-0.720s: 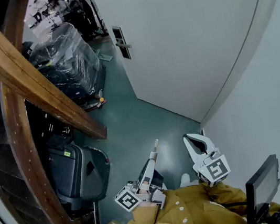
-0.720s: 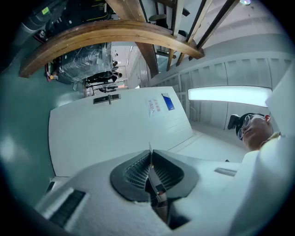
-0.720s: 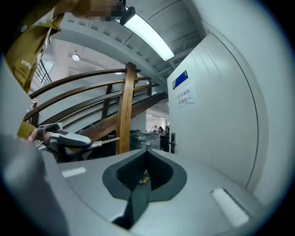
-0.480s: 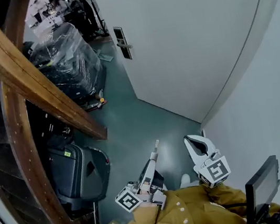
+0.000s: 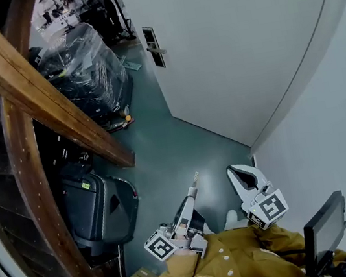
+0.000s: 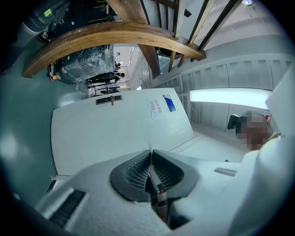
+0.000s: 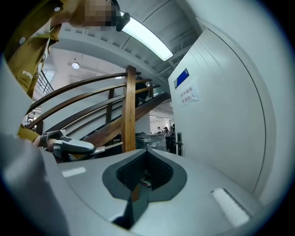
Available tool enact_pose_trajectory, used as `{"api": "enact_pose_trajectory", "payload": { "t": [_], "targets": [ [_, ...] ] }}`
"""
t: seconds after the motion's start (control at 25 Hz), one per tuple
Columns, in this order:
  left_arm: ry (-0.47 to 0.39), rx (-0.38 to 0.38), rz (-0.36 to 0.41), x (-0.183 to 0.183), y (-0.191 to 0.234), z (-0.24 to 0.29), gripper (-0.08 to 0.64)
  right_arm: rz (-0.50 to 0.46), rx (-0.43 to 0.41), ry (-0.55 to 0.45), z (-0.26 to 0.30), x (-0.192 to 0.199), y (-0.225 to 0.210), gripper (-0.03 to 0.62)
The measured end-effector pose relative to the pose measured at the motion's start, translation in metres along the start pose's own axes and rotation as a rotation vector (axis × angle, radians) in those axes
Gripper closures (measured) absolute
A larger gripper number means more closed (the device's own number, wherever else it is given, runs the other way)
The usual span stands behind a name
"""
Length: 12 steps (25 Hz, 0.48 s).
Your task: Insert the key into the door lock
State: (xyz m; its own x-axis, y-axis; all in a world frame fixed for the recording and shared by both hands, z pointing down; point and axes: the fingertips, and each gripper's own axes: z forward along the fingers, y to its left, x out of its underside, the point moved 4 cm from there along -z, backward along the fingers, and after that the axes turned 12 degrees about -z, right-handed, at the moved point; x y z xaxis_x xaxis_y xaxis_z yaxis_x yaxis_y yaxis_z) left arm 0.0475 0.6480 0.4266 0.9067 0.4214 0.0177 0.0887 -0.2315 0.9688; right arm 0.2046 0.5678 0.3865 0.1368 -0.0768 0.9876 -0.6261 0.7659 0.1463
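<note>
As seen in the head view, the left tool and right tool hang side by side over the floor, well apart from the lock on the white door. Left gripper view: jaws clamped on the key, whose tip shows against the door. Right gripper view: jaws together, nothing between them.

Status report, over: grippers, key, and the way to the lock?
Left gripper shut on key. Right gripper shut, empty. Lock far ahead, not reached. Nothing seen in the way.
</note>
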Motion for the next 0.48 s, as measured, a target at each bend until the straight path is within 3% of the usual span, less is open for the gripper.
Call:
{"api": "enact_pose_trajectory", "payload": {
  "t": [0.48],
  "targets": [
    [0.01,-0.021,-0.027,-0.058,0.006,-0.027,0.538,0.022,0.048,0.01,0.048,0.01,0.031,0.586]
  ]
}}
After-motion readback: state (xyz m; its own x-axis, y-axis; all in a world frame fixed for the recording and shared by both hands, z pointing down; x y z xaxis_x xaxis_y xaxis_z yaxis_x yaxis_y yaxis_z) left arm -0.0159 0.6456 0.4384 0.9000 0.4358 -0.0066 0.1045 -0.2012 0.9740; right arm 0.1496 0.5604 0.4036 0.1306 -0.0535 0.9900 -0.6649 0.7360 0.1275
